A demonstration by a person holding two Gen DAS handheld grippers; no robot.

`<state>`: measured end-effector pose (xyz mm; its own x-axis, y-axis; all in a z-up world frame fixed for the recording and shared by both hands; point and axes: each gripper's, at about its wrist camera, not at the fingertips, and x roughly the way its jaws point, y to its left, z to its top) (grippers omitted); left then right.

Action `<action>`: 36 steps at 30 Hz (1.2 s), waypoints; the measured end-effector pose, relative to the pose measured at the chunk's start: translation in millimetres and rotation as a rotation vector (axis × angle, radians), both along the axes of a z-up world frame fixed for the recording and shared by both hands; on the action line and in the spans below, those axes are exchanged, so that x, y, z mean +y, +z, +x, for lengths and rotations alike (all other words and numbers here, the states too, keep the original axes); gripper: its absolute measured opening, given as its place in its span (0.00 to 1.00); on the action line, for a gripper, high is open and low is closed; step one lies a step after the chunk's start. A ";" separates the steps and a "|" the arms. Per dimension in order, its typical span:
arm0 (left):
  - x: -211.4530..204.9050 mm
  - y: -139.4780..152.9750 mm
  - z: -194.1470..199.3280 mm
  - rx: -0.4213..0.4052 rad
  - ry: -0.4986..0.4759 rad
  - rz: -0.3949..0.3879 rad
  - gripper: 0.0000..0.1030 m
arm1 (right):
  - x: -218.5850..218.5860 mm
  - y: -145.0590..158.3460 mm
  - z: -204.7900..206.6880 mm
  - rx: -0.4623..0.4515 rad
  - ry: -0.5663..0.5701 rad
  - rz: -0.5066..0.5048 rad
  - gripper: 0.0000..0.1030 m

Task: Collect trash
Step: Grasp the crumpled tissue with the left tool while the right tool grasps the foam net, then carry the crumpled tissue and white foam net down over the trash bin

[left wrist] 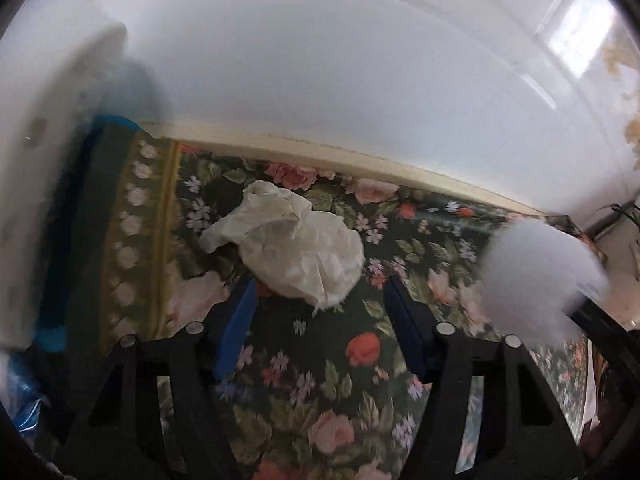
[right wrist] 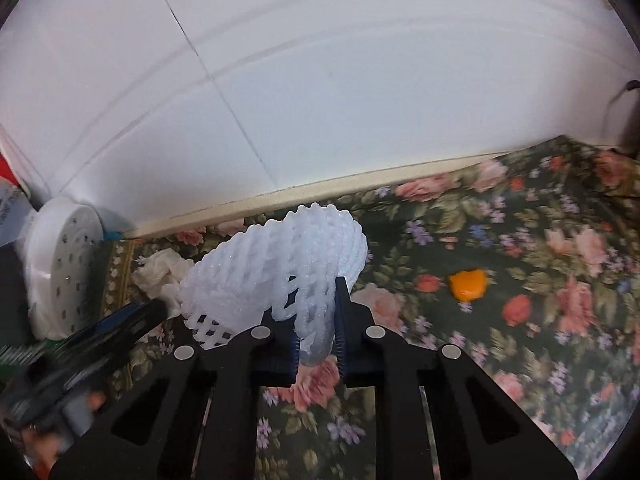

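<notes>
A crumpled white tissue (left wrist: 296,244) lies on the floral tablecloth (left wrist: 320,360) near the wall. My left gripper (left wrist: 320,292) is open, its blue pads either side of the tissue's near edge, just above the cloth. My right gripper (right wrist: 316,320) is shut on a white foam fruit net (right wrist: 280,268) and holds it above the cloth. The net shows blurred at the right of the left wrist view (left wrist: 536,276). The tissue also shows behind the net in the right wrist view (right wrist: 160,272). An orange peel piece (right wrist: 467,284) lies to the right.
A white tiled wall (right wrist: 320,100) stands close behind the table. A white perforated round container (right wrist: 60,272) stands at the far left by the wall. A blue bag (left wrist: 24,392) is at the table's left edge. The left gripper (right wrist: 100,340) crosses the right wrist view's lower left.
</notes>
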<state>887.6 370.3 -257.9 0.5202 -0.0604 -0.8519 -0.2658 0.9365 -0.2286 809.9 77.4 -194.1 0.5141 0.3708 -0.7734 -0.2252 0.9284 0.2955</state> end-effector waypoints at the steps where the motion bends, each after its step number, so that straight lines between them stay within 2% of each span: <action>1: 1.5 -5.4 5.5 0.011 0.010 -0.010 0.56 | -4.5 4.8 -0.3 -0.010 -0.005 -0.001 0.13; 4: 4.3 -16.1 15.9 0.021 0.030 -0.023 0.45 | -16.3 19.3 -15.3 -0.040 -0.015 -0.005 0.13; 6: 5.0 -20.8 19.6 0.018 0.034 -0.024 0.31 | -27.5 27.9 -27.2 -0.058 -0.021 -0.015 0.13; 8: 4.5 -25.0 23.5 0.027 0.026 -0.031 0.01 | -33.6 33.2 -34.7 -0.069 -0.024 -0.018 0.13; 10: 4.9 -27.3 25.4 0.020 0.034 -0.032 0.01 | -37.0 35.5 -39.0 -0.072 -0.034 -0.016 0.13; 14: -5.1 -13.6 15.7 -0.031 0.016 0.016 0.00 | -41.9 35.8 -48.0 -0.072 -0.062 -0.003 0.13; 20: -24.0 16.4 -21.3 -0.078 -0.014 0.026 0.00 | -53.5 43.1 -64.6 -0.090 -0.066 0.010 0.13; 28: -74.5 71.4 -103.8 -0.161 -0.029 0.100 0.00 | -85.8 63.2 -105.1 -0.157 -0.019 0.017 0.13; 36: -134.2 119.2 -208.9 -0.232 0.024 0.147 0.00 | -131.7 83.0 -161.2 -0.219 0.078 0.050 0.13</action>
<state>678.8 236.1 -138.6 0.7023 0.0703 -0.7084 -0.2450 0.9582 -0.1478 648.6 -54.3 -111.2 0.6362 0.4508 -0.6262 -0.3593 0.8913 0.2766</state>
